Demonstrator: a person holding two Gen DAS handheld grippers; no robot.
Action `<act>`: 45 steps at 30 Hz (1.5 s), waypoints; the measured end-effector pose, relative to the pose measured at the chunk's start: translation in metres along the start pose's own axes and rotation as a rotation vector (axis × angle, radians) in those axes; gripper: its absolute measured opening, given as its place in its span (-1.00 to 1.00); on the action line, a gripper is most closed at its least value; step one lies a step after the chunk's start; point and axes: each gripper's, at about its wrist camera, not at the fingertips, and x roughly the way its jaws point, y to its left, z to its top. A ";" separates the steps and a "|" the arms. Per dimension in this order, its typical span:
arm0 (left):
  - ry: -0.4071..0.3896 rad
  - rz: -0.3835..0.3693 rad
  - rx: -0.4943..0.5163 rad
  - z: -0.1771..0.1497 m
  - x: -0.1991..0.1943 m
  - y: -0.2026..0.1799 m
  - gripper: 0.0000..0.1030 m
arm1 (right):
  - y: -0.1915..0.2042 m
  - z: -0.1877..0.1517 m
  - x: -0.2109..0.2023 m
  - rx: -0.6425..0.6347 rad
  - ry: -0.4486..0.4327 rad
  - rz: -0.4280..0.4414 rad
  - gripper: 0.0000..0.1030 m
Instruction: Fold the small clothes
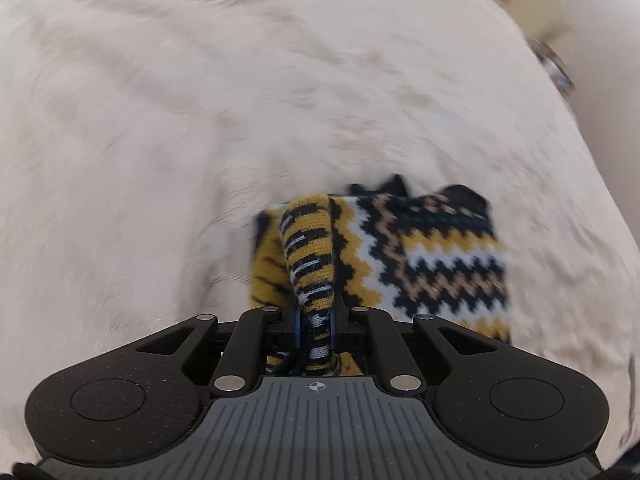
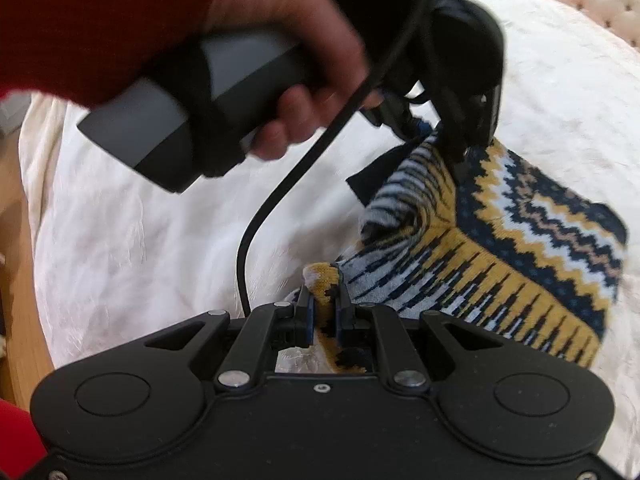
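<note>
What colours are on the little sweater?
The sweater has navy, mustard-yellow and white zigzags; right wrist view shows it best.

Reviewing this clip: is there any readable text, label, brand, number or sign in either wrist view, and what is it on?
No readable text in either view.
Left tongs: only a small crosshair mark on the grey ribbed plate, no letters or numbers.
Right tongs: plain black body, nothing printed.
Knit garment: zigzag and stripe pattern only, no label visible.
White bedcover: no writing.
</note>
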 end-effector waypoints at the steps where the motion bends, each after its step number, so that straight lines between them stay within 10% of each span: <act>1: 0.015 0.006 -0.018 0.000 0.005 0.003 -0.78 | 0.001 0.000 0.006 -0.020 0.015 0.005 -0.63; 5: 0.032 0.070 0.066 0.000 0.020 -0.004 -0.66 | 0.003 0.001 0.024 -0.059 0.066 0.019 -0.45; 9: 0.049 0.074 0.026 0.003 0.022 -0.004 -0.28 | 0.001 -0.004 0.011 -0.065 0.023 0.062 0.25; 12: 0.047 0.091 0.000 0.004 0.017 0.004 0.22 | -0.004 -0.012 -0.003 -0.056 -0.004 0.067 0.29; 21: -0.035 0.047 0.039 -0.009 -0.030 0.009 0.58 | -0.048 -0.040 -0.055 0.160 -0.086 0.010 0.62; 32: 0.045 -0.033 0.095 -0.058 -0.043 -0.009 0.68 | -0.176 -0.061 -0.057 0.777 -0.132 -0.038 0.65; 45: 0.200 -0.105 0.048 -0.094 -0.008 -0.003 0.70 | -0.242 -0.088 -0.011 1.014 -0.096 0.124 0.46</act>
